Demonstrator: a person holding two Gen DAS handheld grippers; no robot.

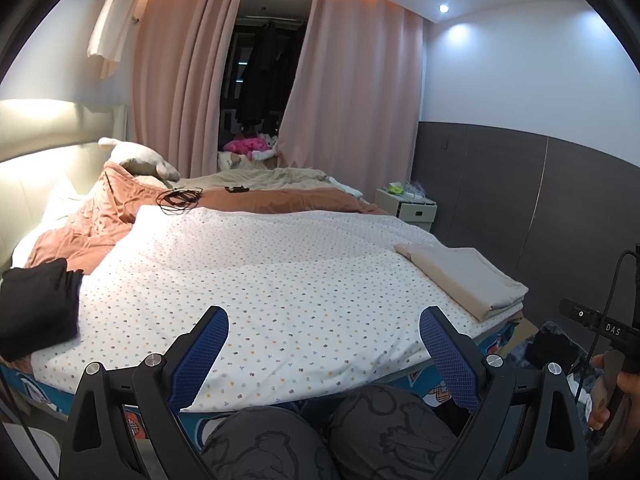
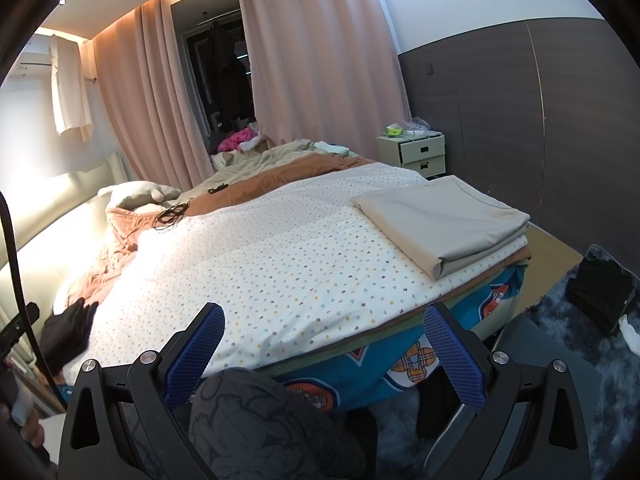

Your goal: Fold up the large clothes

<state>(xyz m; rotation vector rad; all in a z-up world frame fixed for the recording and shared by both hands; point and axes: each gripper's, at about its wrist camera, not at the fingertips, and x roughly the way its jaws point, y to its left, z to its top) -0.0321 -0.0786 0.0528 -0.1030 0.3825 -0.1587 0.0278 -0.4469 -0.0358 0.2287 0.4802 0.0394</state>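
Observation:
A folded beige cloth lies flat on the right end of the bed's dotted white cover. A folded black garment rests at the left end of the bed. My left gripper hangs open over the near edge of the cover, nothing between its blue pads. My right gripper is also open and empty, over the bed's near edge, left of the beige cloth. A person's knees in dark patterned trousers show below both grippers.
An orange blanket and a tangle of black cable lie further back on the bed. A pillow sits by the headboard. A white nightstand stands by the dark wall. A dark item lies on the grey rug at right.

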